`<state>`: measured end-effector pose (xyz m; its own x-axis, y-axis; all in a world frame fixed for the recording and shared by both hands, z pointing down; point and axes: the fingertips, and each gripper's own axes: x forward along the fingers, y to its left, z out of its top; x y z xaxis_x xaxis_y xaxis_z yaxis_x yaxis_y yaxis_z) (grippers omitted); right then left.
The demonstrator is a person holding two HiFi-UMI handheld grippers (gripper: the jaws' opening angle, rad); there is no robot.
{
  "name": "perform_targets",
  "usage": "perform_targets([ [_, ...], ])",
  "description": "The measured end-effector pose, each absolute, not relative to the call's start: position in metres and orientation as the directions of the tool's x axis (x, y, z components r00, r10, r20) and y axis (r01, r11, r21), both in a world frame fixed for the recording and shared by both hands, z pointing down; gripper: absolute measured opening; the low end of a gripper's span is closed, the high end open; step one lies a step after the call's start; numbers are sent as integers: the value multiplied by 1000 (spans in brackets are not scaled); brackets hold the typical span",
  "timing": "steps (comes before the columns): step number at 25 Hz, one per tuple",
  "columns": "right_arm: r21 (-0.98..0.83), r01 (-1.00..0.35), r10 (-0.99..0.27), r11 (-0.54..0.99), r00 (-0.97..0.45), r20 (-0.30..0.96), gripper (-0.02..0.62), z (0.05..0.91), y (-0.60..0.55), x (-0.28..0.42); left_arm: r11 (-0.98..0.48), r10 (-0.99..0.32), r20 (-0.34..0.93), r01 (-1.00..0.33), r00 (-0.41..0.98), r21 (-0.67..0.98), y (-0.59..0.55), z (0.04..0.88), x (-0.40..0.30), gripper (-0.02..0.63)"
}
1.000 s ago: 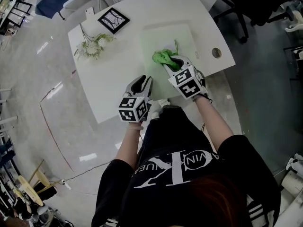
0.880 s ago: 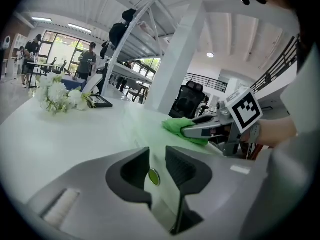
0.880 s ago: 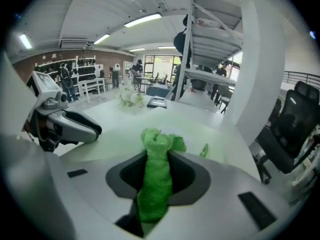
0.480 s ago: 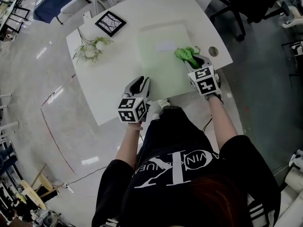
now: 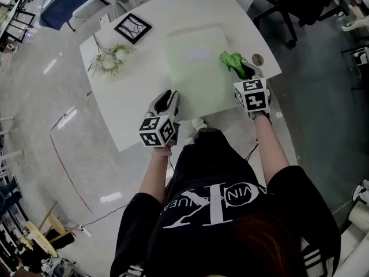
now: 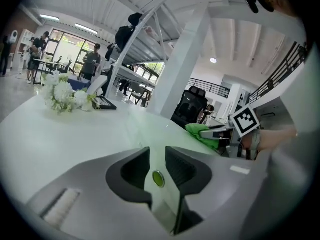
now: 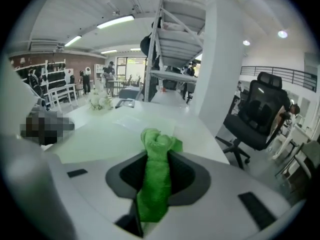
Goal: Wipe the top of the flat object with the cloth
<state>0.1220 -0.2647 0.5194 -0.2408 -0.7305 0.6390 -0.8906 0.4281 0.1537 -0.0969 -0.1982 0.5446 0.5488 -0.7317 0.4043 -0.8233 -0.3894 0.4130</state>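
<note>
A pale green flat sheet [image 5: 196, 79] lies on the white table [image 5: 138, 91]. My right gripper [image 5: 242, 69] is shut on a bunched green cloth [image 5: 232, 59], which rests at the sheet's right edge. In the right gripper view the cloth [image 7: 156, 174] fills the gap between the jaws and sticks out ahead over the sheet [image 7: 105, 134]. My left gripper [image 5: 172, 94] sits at the sheet's near left corner. In the left gripper view its jaws [image 6: 157, 156] stand close together with the thin sheet edge [image 6: 150, 129] between them. The cloth [image 6: 202, 132] shows far right there.
White flowers [image 5: 109, 59] and a black picture frame [image 5: 132, 27] lie at the table's far left. A round cable hole [image 5: 258, 59] sits just right of the cloth, close to the table's right edge. A black office chair [image 7: 260, 114] stands beyond that edge.
My right gripper has slid the cloth rightward across the sheet, from its middle to its right edge. The left gripper has stayed at the near left corner.
</note>
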Motion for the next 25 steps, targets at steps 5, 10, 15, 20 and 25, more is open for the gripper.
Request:
perform_targets([
  [5, 112, -856, -716, 504, -342, 609, 106, 506, -231, 70, -369, -773, 411, -869, 484, 329, -195, 539, -126, 76],
  [10, 61, -809, -667, 585, -437, 603, 106, 507, -191, 10, -377, -774, 402, -866, 489, 328, -180, 539, -129, 72],
  [15, 40, -747, -608, 664, -508, 610, 106, 507, -153, -39, -383, -778, 393, -866, 490, 321, -161, 535, -132, 71],
  [20, 60, -672, -550, 738, -547, 631, 106, 512, -129, -72, -354, -792, 401, -881, 460, 314, -149, 535, -142, 71],
  [25, 135, -582, -510, 802, -551, 661, 106, 526, -120, -80, -310, -814, 403, -899, 419, 309, -142, 531, -148, 71],
])
